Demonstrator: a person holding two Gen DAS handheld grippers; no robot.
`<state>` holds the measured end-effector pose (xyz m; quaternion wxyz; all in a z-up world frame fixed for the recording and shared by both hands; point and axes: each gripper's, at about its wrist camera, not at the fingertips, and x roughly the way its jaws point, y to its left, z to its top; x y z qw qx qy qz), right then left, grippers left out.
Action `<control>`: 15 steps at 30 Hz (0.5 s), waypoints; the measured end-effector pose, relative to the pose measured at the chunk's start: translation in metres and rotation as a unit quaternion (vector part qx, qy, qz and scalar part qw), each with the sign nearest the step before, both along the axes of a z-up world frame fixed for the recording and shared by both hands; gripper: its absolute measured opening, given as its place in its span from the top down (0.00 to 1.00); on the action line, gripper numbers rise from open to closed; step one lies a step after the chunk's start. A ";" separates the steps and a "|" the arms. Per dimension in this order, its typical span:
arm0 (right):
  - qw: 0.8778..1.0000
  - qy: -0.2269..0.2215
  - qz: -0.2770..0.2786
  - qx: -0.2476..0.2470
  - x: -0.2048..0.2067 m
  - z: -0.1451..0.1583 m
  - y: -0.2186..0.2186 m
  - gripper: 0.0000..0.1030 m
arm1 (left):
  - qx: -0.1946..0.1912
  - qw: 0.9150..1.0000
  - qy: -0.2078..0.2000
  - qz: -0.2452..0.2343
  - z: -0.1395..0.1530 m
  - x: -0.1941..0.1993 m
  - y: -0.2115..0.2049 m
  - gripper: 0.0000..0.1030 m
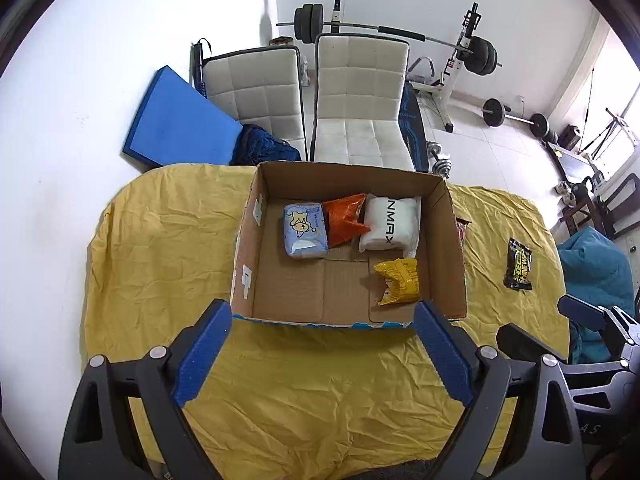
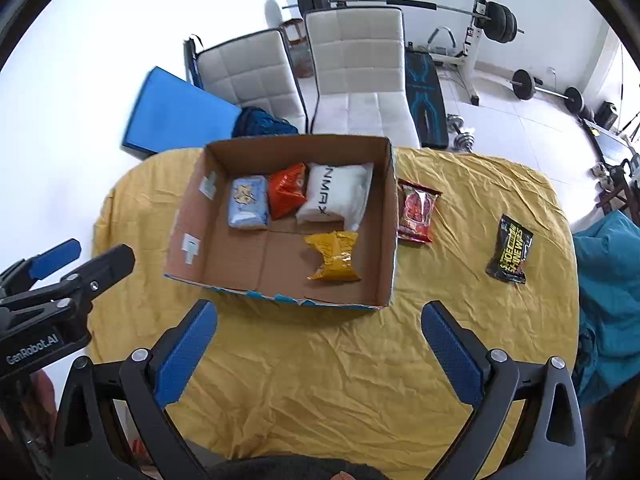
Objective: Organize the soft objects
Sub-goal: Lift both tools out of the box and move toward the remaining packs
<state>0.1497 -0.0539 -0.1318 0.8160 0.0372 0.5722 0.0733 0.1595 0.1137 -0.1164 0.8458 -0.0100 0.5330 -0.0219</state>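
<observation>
Both claws are wide apart and hold nothing: the left claw [image 1: 323, 322] and the right claw [image 2: 320, 322] wait above the yellow desk [image 2: 320, 360]. Four soft packs sit in the box [image 2: 390, 216]. The red pack [image 2: 417, 213] lies just beside it and the black pack [image 2: 510, 249] farther right, probably next.

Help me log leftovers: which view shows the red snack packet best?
The right wrist view: the red snack packet lies whole on the yellow cloth beside the cardboard box. In the left wrist view the box wall hides nearly all of it.
</observation>
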 end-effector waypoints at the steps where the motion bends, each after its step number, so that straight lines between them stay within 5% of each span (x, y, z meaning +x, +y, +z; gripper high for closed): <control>1: 1.000 -0.005 0.001 -0.001 -0.002 0.004 -0.001 0.00 | -0.002 1.000 -0.002 0.001 0.002 -0.002 0.000 0.09; 12: 0.999 -0.001 -0.011 0.032 0.003 0.005 -0.036 0.00 | -0.002 1.000 -0.006 0.002 0.012 -0.001 -0.022 0.09; 15: 0.998 0.011 -0.041 0.035 0.009 -0.004 -0.071 0.00 | -0.011 1.000 -0.003 -0.014 0.006 0.007 -0.043 0.01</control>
